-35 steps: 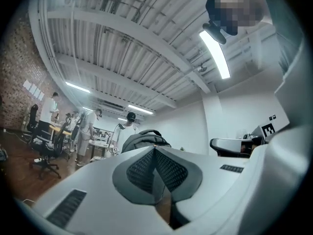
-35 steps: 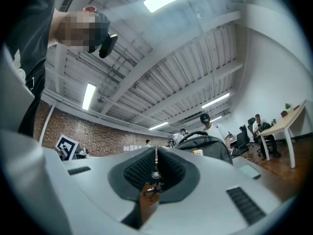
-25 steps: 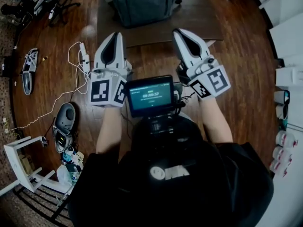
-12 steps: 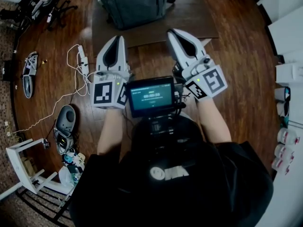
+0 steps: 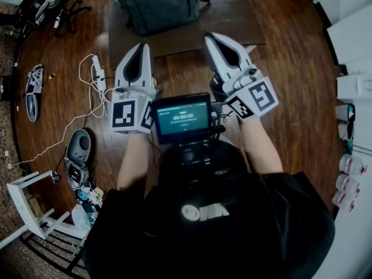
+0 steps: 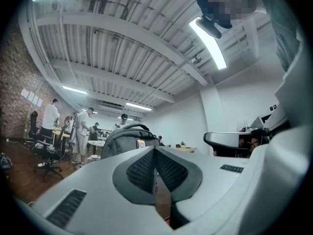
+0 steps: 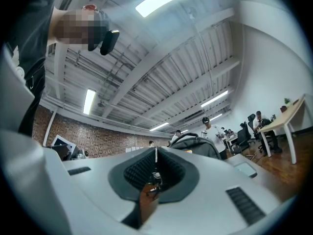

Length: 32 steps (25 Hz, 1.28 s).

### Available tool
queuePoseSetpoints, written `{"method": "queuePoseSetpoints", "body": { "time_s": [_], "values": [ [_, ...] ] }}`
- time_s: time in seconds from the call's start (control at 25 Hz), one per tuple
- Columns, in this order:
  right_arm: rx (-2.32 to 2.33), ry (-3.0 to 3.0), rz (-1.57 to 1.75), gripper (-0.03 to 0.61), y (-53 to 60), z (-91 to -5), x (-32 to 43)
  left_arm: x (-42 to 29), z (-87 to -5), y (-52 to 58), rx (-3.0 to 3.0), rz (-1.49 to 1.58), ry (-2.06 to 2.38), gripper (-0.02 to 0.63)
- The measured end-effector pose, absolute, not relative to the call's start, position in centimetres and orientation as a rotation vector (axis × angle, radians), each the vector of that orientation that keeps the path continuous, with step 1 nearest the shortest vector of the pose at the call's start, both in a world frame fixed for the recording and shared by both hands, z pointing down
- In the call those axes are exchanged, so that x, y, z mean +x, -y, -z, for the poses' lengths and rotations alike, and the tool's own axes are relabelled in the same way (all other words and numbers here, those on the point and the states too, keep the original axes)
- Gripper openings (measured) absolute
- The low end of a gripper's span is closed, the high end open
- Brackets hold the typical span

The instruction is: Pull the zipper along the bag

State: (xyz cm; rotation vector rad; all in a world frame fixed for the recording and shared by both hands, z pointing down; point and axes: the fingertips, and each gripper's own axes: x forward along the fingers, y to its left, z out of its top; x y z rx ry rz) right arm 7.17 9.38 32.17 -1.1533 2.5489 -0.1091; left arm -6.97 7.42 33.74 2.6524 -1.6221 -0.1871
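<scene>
Approach step, nothing engaged yet: your left gripper (image 5: 138, 48) and right gripper (image 5: 213, 39) are both clenched on nothing, jaws together, side by side in front of your chest and well apart from the bag (image 5: 157, 7). The bag stands upright on the dark table (image 5: 238, 25) at 12 o'clock, a touch toward 11; its zipper pull is too small to pick out from here. Next move, I'd say: go forward to 12, locate the pull, open one pair of jaws to pinch it, and brace the bag with the other before dragging along the track.
</scene>
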Motion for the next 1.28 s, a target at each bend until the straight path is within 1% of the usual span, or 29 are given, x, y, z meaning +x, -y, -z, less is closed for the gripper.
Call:
{"method": "queuePoseSetpoints", "body": {
  "time_s": [0.6,0.84,1.28],
  "values": [
    [-1.198,-2.580,0.082,0.009,-10.0,-33.3,7.4,-6.6,-34.1,-7.7,2.645,0.208,1.591,0.000],
    [-1.200,-2.583,0.133,0.009,-10.2,-34.2,7.8,-6.6,-34.5,-7.7,2.644,0.195,1.594,0.000],
    [-1.200,-2.575,0.124,0.009,-10.2,-33.8,7.8,-6.3,-34.5,-7.4,2.654,0.206,1.579,0.000]
  ]
}}
